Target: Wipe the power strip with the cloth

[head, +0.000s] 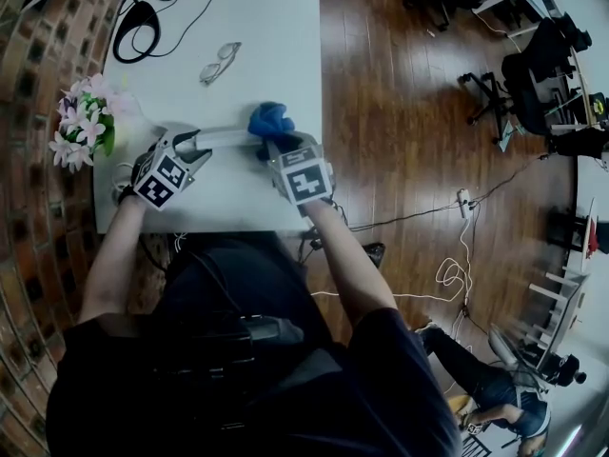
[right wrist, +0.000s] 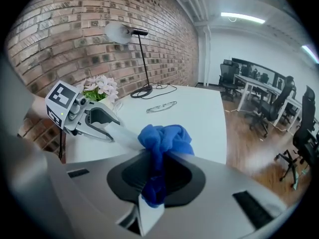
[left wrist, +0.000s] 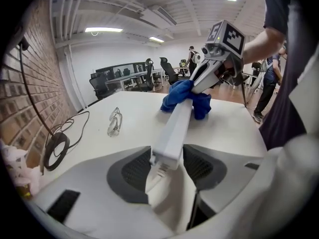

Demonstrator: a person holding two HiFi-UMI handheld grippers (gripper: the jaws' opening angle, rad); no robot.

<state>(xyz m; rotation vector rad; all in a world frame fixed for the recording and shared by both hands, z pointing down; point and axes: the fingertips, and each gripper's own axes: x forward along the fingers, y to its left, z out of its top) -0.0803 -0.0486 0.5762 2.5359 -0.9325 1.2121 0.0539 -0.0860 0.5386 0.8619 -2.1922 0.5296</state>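
A long white power strip lies across the white table. My left gripper is shut on its near end. In the left gripper view the strip runs away from between the dark pads, both of which touch it. A crumpled blue cloth rests on the strip's other end. My right gripper is shut on that cloth. In the right gripper view the cloth bulges out past the pads, and the strip leads off to the left gripper.
Clear glasses lie farther back on the table. A black lamp base with its cable stands at the far left corner. A bunch of pink-white flowers is by the brick wall. Office chairs stand on the wooden floor to the right.
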